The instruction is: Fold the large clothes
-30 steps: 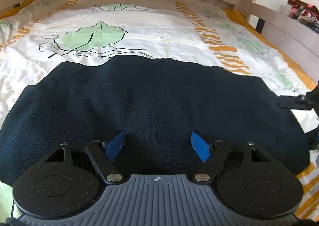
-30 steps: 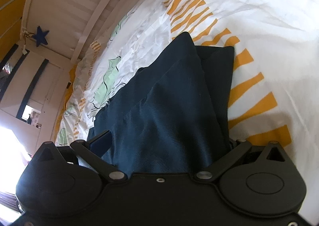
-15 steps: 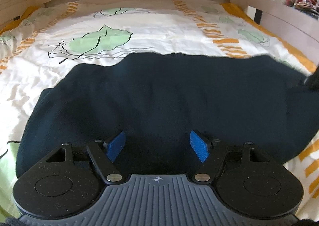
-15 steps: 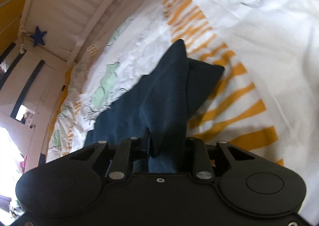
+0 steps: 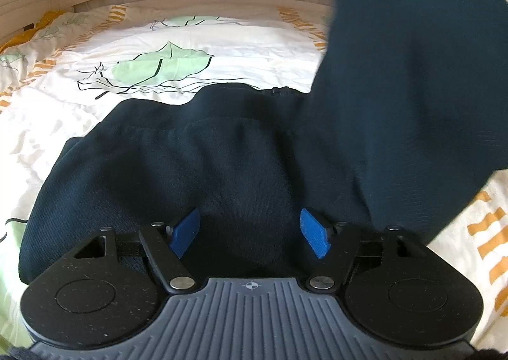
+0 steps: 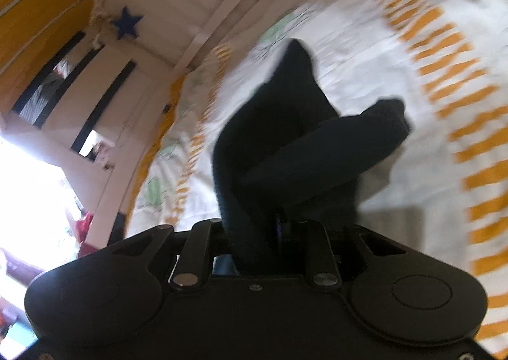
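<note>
Basically a soft, floppy dark garment [image 5: 241, 169] on the bed [image 5: 222, 42], light, sags wherever unsupported. My right gripper [image 6: 279, 226] is clamped on one end, fabric bunched and hanging. My left gripper [image 5: 250, 229] hovers above the flat part, blue fingers [image 5: 312, 233] apart, closing, pressing nothing. I'd grab edges or corners.

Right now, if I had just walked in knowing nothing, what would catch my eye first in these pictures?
Probably the big dark navy knit garment spread over the white bedspread with green leaves and orange stripes, one end swung up at the right. The right gripper has clamped that raised end in its jaws. The left gripper, blue-padded jaws closing, sits over the flat part, apparently gripping nothing.
</note>
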{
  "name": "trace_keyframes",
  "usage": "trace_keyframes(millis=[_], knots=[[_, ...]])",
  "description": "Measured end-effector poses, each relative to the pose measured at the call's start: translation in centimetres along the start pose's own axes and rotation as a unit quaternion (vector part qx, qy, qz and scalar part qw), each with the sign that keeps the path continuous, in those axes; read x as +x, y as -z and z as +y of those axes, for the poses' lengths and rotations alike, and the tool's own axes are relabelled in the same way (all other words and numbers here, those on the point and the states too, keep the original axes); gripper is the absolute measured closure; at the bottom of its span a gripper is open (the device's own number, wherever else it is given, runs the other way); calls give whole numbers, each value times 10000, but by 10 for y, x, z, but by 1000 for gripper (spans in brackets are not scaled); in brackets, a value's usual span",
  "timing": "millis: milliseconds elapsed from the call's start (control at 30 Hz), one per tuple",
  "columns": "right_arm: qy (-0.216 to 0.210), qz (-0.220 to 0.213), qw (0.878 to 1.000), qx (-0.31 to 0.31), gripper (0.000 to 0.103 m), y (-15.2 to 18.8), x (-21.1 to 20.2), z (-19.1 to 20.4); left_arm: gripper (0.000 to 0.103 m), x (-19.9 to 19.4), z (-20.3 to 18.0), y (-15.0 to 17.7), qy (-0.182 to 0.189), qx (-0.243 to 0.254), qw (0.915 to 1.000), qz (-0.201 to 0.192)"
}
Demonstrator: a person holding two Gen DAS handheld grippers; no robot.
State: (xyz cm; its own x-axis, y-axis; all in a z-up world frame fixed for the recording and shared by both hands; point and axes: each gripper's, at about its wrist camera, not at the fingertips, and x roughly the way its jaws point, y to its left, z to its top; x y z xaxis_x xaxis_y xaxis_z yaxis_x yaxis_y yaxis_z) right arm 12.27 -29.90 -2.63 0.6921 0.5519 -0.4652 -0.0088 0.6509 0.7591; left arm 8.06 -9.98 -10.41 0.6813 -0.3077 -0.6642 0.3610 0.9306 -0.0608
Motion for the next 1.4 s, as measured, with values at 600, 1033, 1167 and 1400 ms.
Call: trace_keyframes(millis=[600,1033,1167,1400], knots=[[61,1992,9767,-798,50,32,179,54,45,-76,20,28,419,128,9986,308],[-1439,1919,9663,-931,17,14,128,100,45,-112,26,5,813,397,9957,-181],[-1343,1290,9748,-1225,17,1,87,102,45,-124,23,-12,1035,548,9913,-609],[-592,115,9902,-1260,19,-13,33,70,45,-111,11,-44,752,782,9878,-1113]])
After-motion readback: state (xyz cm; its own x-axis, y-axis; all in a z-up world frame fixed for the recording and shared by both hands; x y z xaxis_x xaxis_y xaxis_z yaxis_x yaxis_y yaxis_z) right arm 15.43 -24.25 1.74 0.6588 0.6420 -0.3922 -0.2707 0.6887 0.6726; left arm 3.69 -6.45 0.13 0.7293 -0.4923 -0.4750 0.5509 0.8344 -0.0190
